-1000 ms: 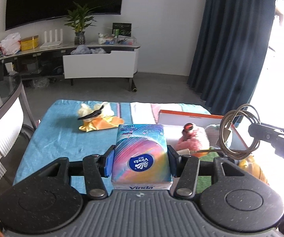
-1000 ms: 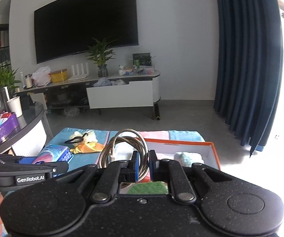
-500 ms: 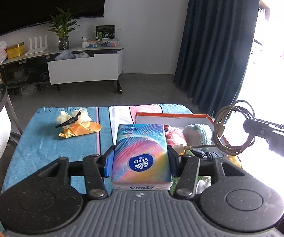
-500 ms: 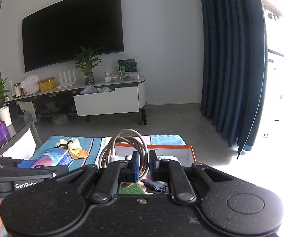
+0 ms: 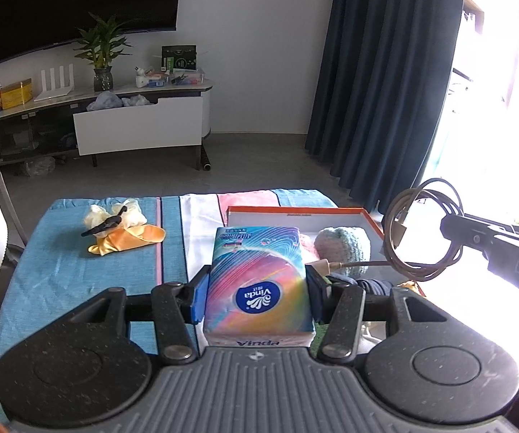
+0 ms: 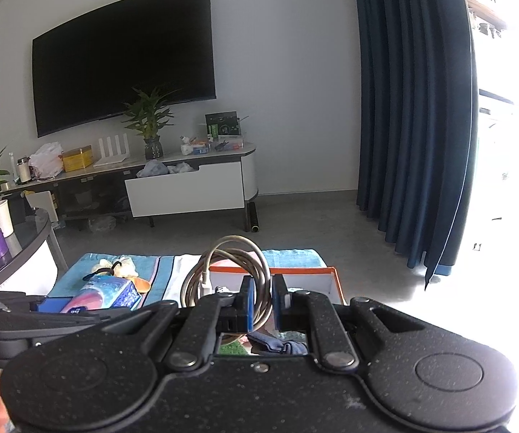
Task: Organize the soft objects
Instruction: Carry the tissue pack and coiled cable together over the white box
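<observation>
- Left gripper (image 5: pixel 257 297): blue pads clamped on both sides of a Vinda tissue pack (image 5: pixel 257 281), held above the near edge of the towel-covered table (image 5: pixel 61 270).
- Right gripper (image 6: pixel 262 301): jaws pinched on a coiled cable (image 6: pixel 230 274), hanging beside the box.
- Orange-rimmed box (image 5: pixel 295 211), white inside, sits at the table's right: holds a pale knitted ball (image 5: pixel 342 247), something pink partly hidden behind the pack, and dark blue fabric (image 6: pixel 277 345).
- Yellow-and-cream plush items (image 5: pixel 122 229) lie outside the box, at the far left.
</observation>
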Tool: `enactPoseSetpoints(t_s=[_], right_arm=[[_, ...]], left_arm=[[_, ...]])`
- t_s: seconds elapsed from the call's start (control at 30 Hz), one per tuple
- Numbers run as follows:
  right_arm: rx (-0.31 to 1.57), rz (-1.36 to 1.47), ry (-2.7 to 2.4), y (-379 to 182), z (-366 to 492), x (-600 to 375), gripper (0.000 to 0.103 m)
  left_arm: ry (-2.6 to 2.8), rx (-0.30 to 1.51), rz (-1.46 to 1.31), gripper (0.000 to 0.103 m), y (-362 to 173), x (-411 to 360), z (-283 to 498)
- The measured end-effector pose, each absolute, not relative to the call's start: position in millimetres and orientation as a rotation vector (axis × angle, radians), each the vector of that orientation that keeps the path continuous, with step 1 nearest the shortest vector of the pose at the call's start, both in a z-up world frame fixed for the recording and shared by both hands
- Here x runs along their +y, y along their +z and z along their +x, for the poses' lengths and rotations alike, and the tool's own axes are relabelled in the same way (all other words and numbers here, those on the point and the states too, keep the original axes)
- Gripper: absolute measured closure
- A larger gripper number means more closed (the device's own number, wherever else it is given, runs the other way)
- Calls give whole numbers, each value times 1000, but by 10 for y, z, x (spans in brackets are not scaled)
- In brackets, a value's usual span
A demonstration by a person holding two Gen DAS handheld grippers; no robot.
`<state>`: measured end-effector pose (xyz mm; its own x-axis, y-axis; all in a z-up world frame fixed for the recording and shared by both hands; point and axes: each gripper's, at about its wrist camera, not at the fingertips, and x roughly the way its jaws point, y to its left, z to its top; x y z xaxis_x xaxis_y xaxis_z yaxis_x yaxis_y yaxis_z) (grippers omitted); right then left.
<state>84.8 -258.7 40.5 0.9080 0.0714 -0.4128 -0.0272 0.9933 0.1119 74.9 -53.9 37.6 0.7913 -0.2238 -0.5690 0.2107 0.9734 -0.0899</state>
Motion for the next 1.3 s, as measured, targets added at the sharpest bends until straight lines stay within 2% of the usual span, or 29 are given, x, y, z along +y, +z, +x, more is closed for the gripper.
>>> enactPoseSetpoints(t_s=[1.3], right_arm=[[399,119,-41,436,1193,-2919,90]], left_arm=[[-326,647,-8,50,262,-964,993]])
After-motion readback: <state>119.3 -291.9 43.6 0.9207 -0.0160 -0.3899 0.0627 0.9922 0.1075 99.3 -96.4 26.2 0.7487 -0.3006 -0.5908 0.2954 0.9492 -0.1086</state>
